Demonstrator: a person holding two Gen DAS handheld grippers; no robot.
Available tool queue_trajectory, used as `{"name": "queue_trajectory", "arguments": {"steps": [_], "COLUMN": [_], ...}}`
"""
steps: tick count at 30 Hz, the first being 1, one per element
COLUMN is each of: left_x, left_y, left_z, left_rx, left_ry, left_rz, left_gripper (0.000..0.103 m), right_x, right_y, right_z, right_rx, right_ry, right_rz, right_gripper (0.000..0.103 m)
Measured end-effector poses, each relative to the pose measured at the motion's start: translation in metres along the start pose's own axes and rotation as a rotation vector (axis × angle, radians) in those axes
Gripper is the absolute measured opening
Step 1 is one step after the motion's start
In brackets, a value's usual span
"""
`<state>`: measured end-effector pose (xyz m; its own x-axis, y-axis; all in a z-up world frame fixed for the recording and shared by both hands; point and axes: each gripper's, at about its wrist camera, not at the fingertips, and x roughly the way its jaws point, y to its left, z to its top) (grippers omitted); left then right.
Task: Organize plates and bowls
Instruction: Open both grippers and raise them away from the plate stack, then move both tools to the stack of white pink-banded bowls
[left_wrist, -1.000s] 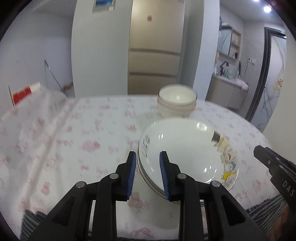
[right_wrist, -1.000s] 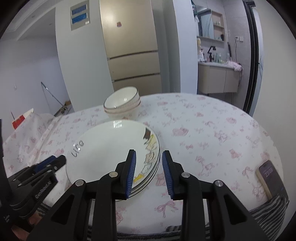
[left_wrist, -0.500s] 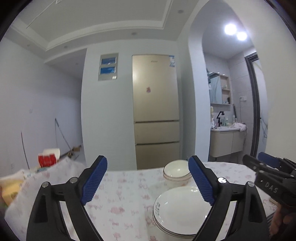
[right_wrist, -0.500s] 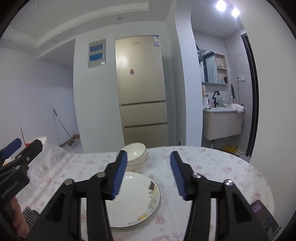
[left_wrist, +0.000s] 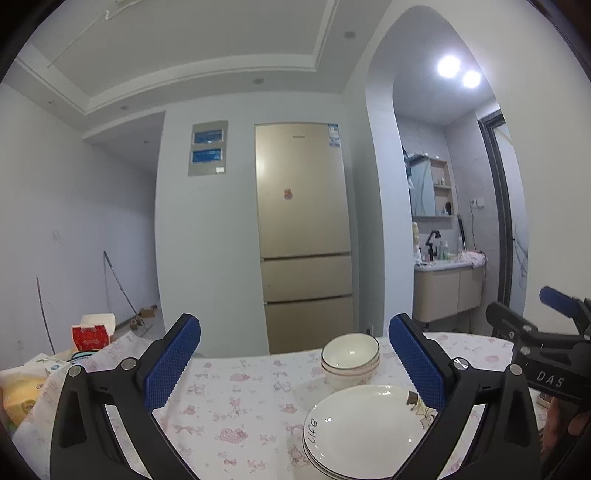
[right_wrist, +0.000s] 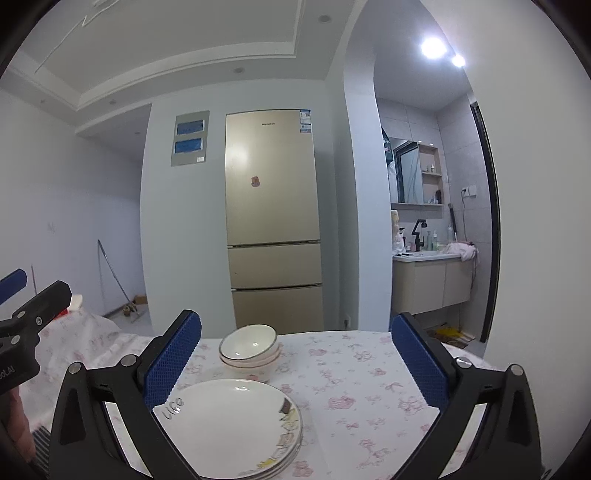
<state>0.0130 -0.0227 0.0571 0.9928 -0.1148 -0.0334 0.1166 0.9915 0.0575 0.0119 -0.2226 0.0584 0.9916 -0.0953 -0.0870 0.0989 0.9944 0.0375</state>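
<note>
Both the left gripper (left_wrist: 294, 363) and right gripper (right_wrist: 296, 363) are hanging with tongs wide apart, empty, above stacked plates (right_wrist: 231, 424) and bowls (right_wrist: 249, 349). Only the left view is showing a red carton (left_wrist: 90, 332) far left.

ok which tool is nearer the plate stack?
Roughly level, no clear winner. The plates sit low right of the left tool and low left of the right tool; both open, raised.

"life" on top plate (left_wrist: 364, 424); "DAS" on right gripper (left_wrist: 550, 376) body.
</note>
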Motion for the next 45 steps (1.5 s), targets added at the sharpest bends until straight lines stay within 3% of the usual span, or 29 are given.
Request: {"name": "queue_trajectory", "arguments": {"steps": [9, 13, 20, 25, 30, 34, 36, 40, 45], "left_x": [0.007, 0.017, 0.048, 0.08, 0.127, 0.143, 0.155, 0.18, 0.207], "left_y": [-0.002, -0.005, -0.003, -0.004, 0.003, 0.02, 0.029, 0.035, 0.044], "left_z": [0.04, 0.068, 0.11, 0.13, 0.139, 0.117, 0.101, 0.086, 0.071], "left_rx": [0.004, 0.036, -0.026, -0.049, -0.065, -0.089, -0.123, -0.116, -0.137], "left_ry": [-0.045, -0.07, -0.108, -0.13, -0.064, -0.052, -0.025, 0.059, 0.158], "left_rz": [0.003, 0.086, 0.033, 0.017, -0.042, -0.037, -0.041, -0.03, -0.049], "left_gripper": [0.103, 0.103, 0.103, 0.103, 0.103, 0.103, 0.103, 0.103, 0.103], "right_x": [0.005, 0.015, 0.04, 0.065, 0.091, 0.122, 0.143, 0.155, 0.174], "right_y": [-0.014, -0.022, -0.045, -0.052, -0.051, -0.04, -0.039, -0.052, -0.062], "right_z": [0.04, 0.077, 0.13, 0.163, 0.157, 0.125, 0.125, 0.112, 0.103], "right_rx": [0.037, 0.028, 0.191, 0.217, 0.245, 0.217, 0.195, 0.279, 0.282], "right_ry": [-0.023, -0.035, -0.068, -0.13, -0.159, -0.115, -0.03, -0.009, 0.046], "right_rz": [0.05, 0.048, 0.077, 0.07, 0.044, -0.029, 0.018, 0.044, 0.041], "right_gripper": [0.103, 0.103, 0.103, 0.103, 0.103, 0.103, 0.103, 0.103, 0.103]}}
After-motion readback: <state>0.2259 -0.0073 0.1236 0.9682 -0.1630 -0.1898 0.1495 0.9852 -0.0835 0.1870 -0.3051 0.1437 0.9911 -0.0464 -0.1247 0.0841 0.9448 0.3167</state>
